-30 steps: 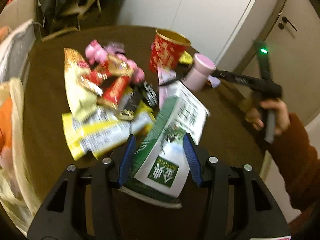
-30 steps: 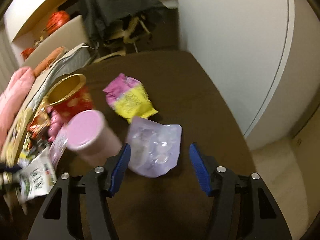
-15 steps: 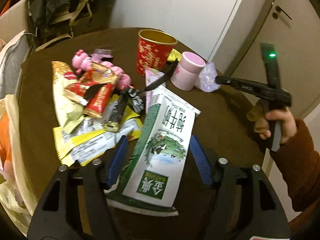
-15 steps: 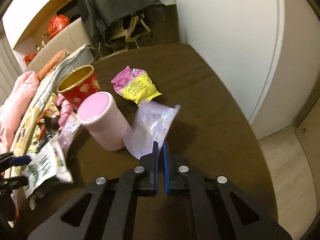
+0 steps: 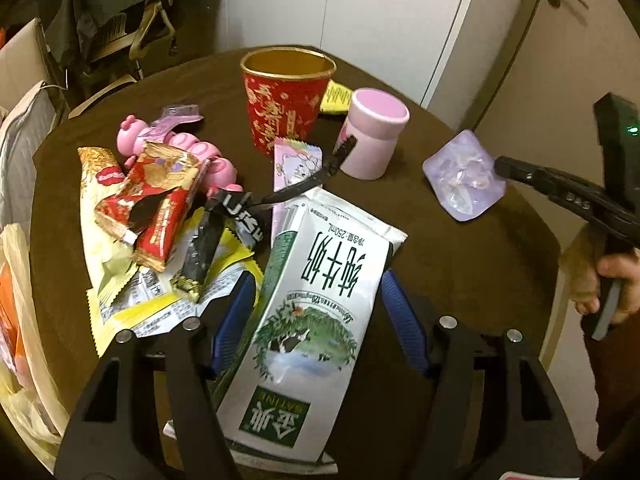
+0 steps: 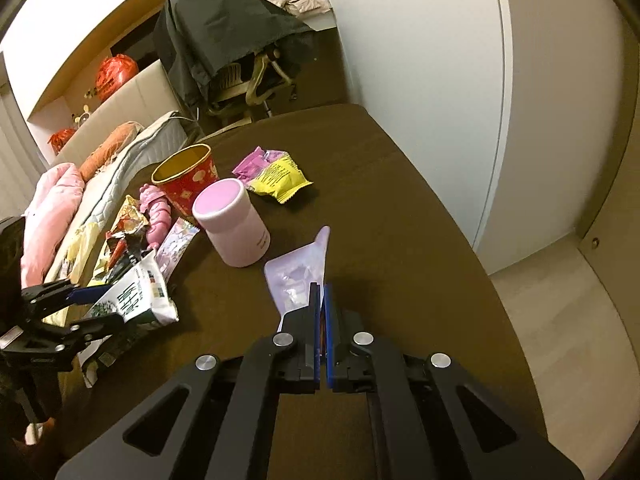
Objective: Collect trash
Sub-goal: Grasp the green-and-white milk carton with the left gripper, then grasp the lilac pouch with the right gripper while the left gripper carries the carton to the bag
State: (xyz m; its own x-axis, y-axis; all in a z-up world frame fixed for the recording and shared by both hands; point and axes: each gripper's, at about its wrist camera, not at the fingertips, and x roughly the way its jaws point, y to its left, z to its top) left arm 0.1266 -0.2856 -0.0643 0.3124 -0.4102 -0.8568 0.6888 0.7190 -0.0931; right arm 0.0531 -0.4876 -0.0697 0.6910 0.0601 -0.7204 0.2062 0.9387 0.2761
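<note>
Tongs (image 6: pixel 322 300) now lift lilac wrapper (image 6: pixel 298 276) off table (image 6: pixel 400 240).

Both handheld tools I am running are matt black plastic frames: the left gripper (image 5: pixel 316 316) and the right gripper (image 6: pixel 322 300) each carry ribbed blue pads on two fingers (image 5: pixel 404 322), with silver round screw heads (image 5: pixel 447 322) at the pivots. A green light (image 5: pixel 632 129) glows on the right tool's black block. The hand (image 5: pixel 614 286) emerges from a rust-brown knitted sleeve (image 5: pixel 616 384).
</note>
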